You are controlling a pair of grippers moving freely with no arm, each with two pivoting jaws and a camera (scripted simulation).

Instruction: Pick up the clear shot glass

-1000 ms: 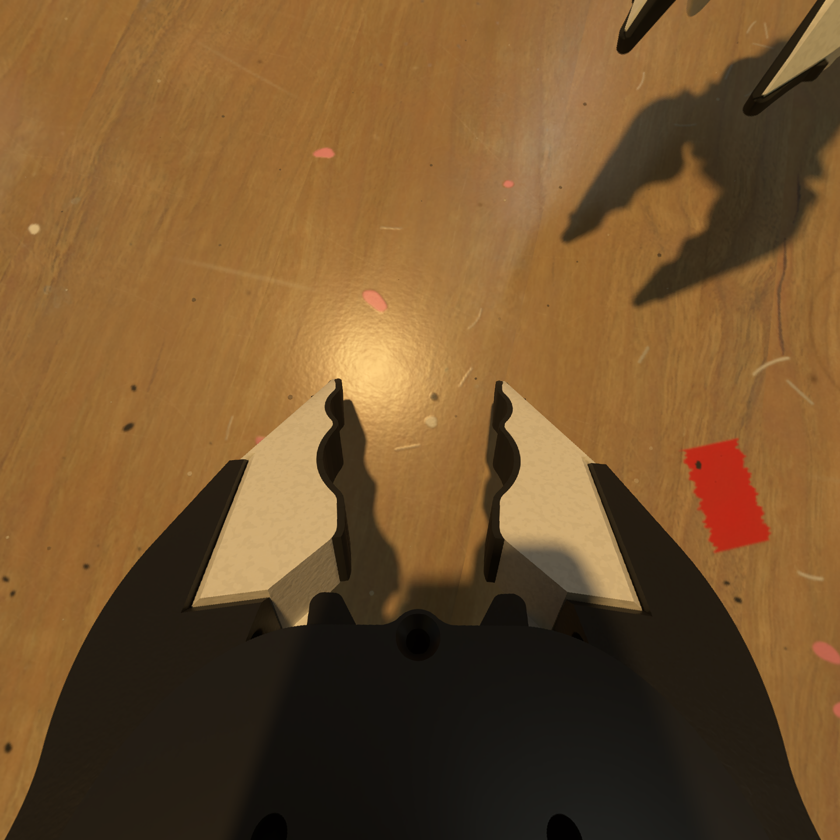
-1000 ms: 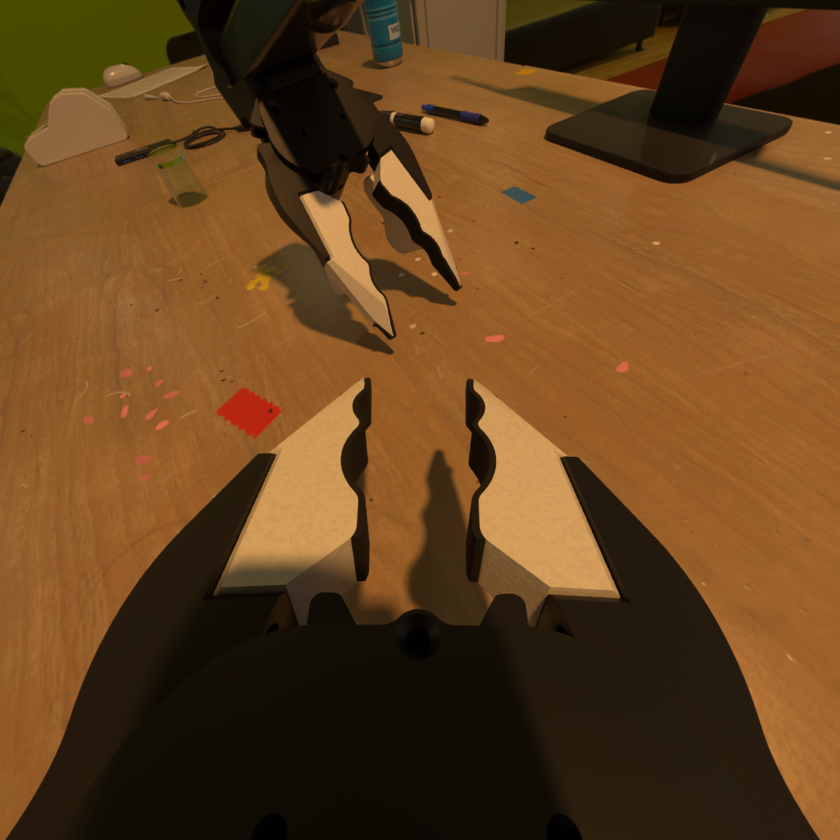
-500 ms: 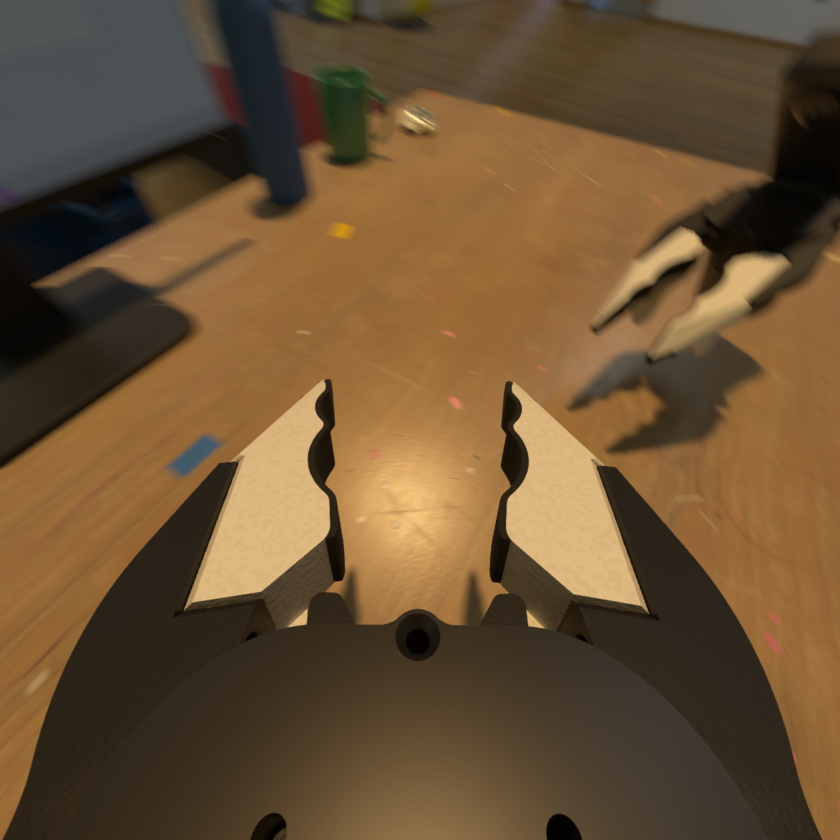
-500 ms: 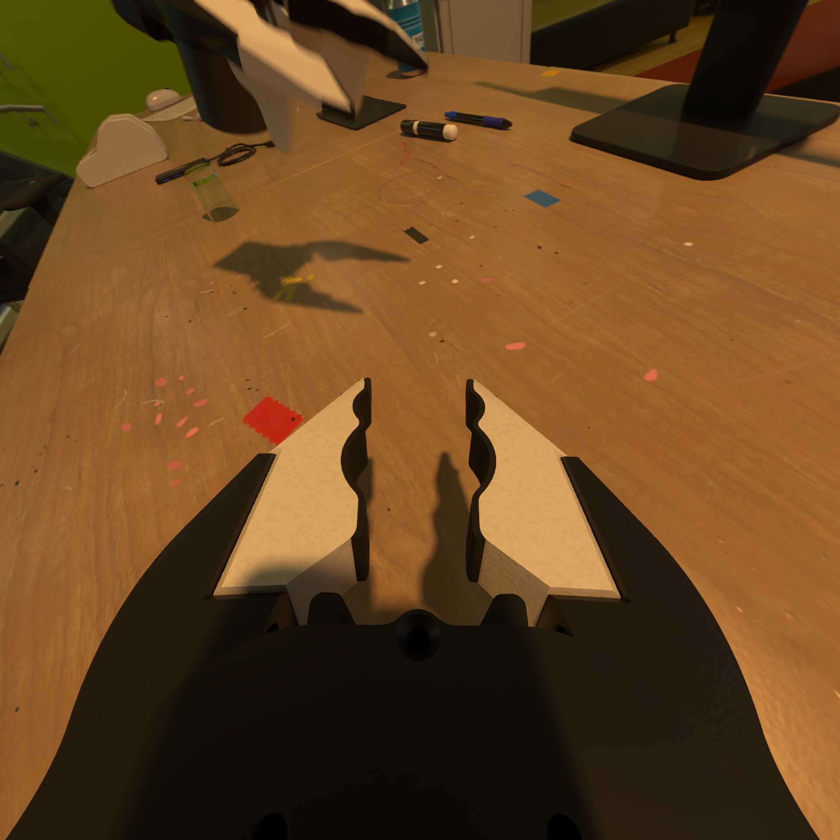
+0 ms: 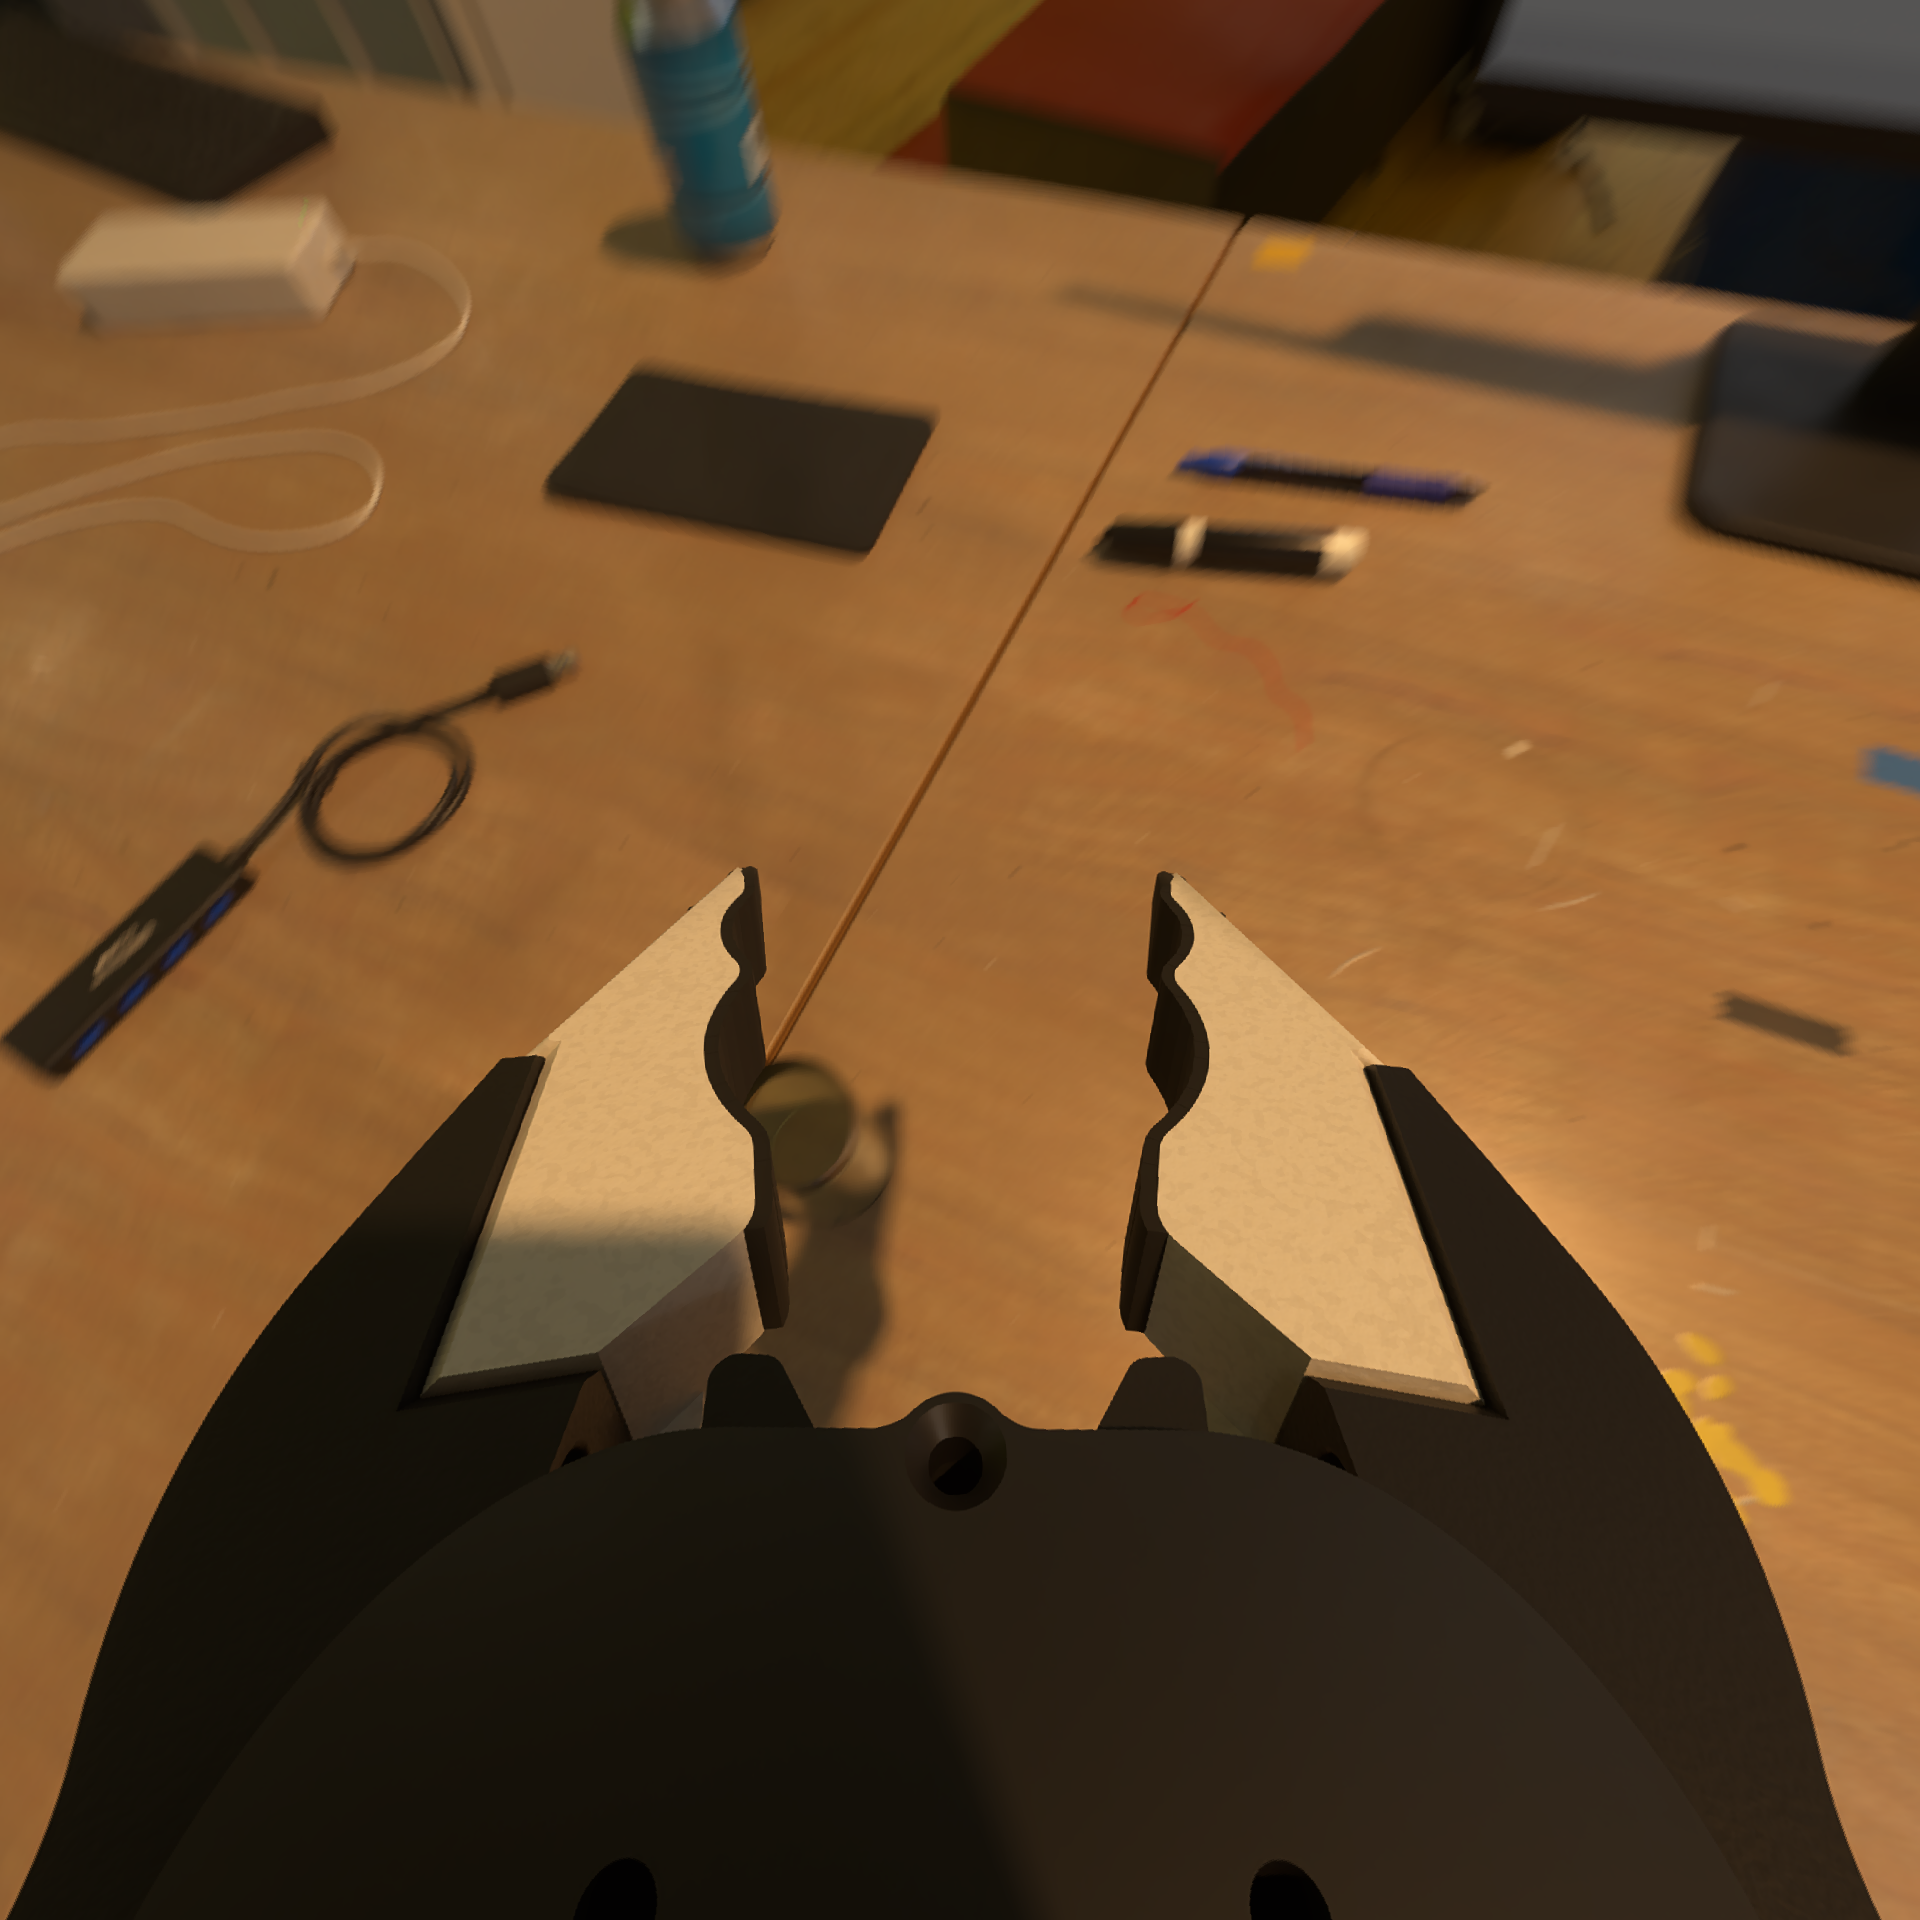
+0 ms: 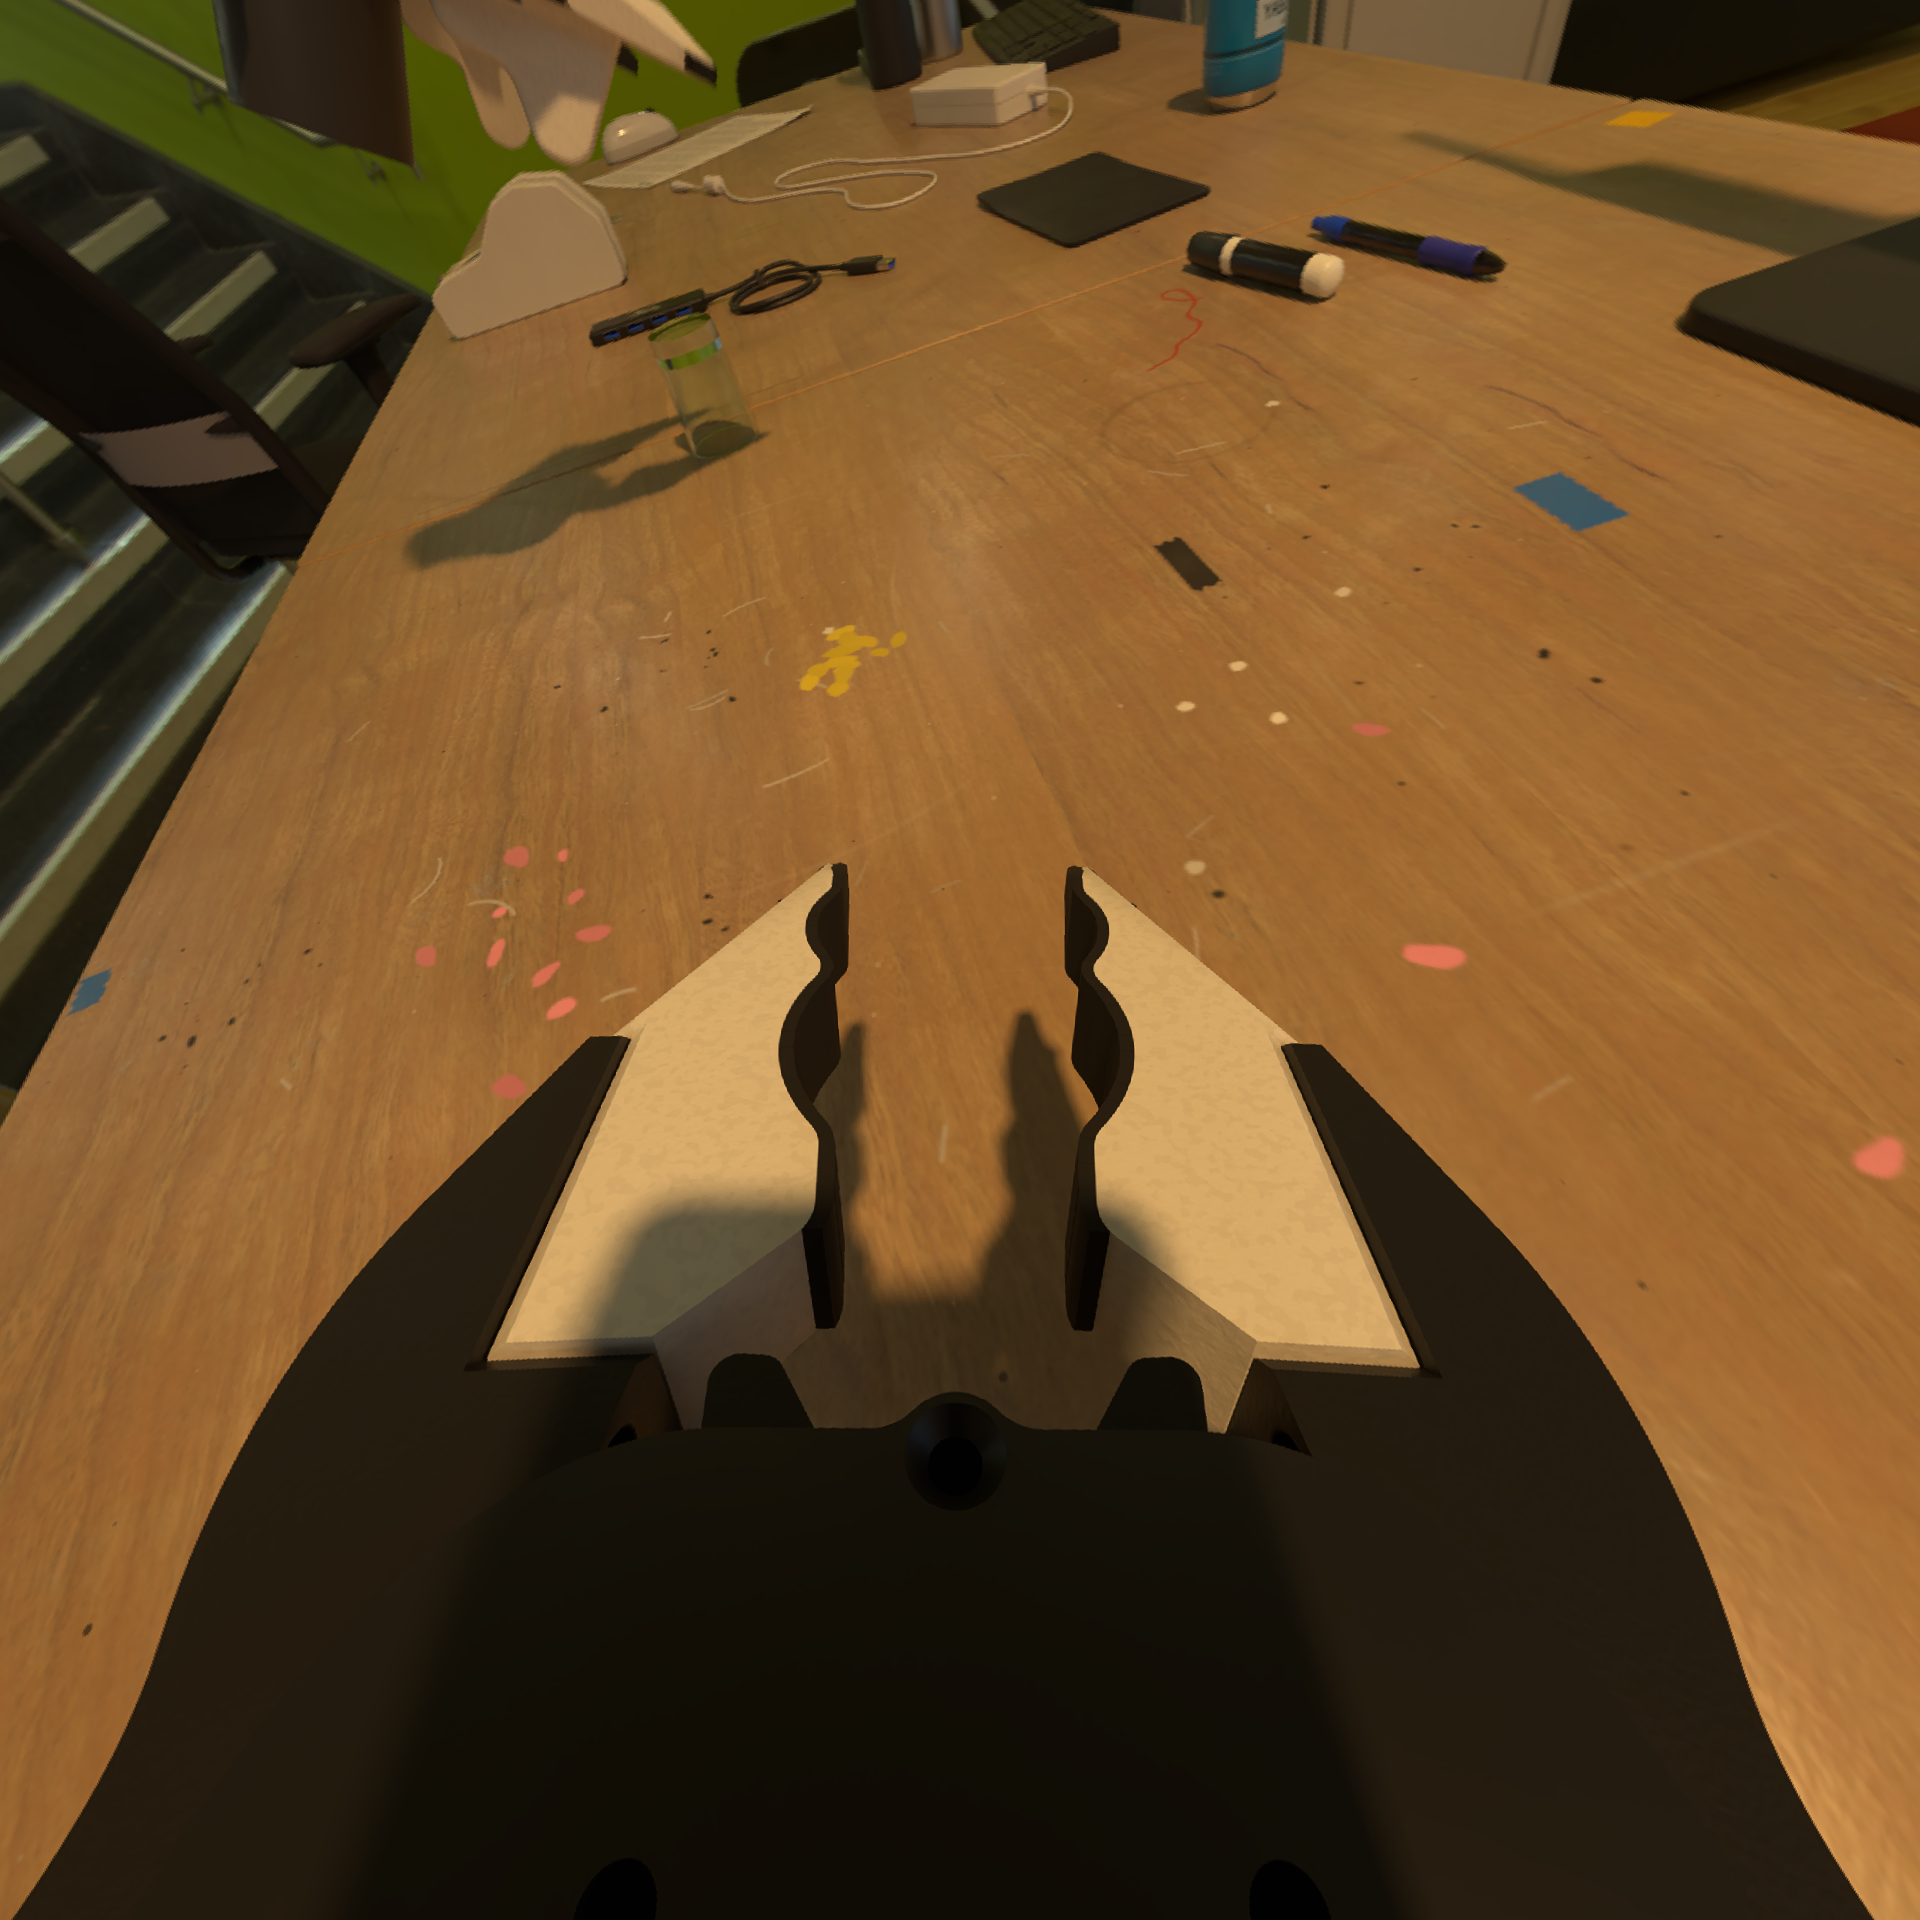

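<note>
Left wrist view: left claw (image 5: 954, 883) spread wide, beige fingers (image 5: 634, 1122) well apart, nothing between them. Small clear shot glass (image 5: 816, 1143) seen from above at centre frame, standing upright on the scuffed brown wooden surface (image 5: 1351, 831), just beside the inner edge of the left finger and partly hidden by it; contact impossible to judge. Thin seam in the surface running from the glass toward the upper right. At left, a black USB hub with coiled black cable (image 5: 260, 852); at upper left, a white power adapter with looped white cord (image 5: 208, 265); at upper centre, a flat black square pad (image 5: 743, 457) and a teal bottle (image 5: 707, 125). Right of the seam, a black marker with white cap (image 5: 1231, 549) and a blue pen (image 5: 1325, 476); a dark monitor base (image 5: 1808, 436) at the right edge.

Right wrist view: right claw (image 6: 956, 878) partly open, a moderate gap between its beige fingers, holding nothing, low over the surface at lower centre. Shot glass (image 6: 701, 384) far off at upper left, upright, near the hub (image 6: 649, 317) and a white rounded block (image 6: 530, 255). Left claw (image 6: 582, 62) high above it at the top left, partly cut off by the frame edge. Yellow paint splatter (image 6: 847, 657) at mid frame.
</note>
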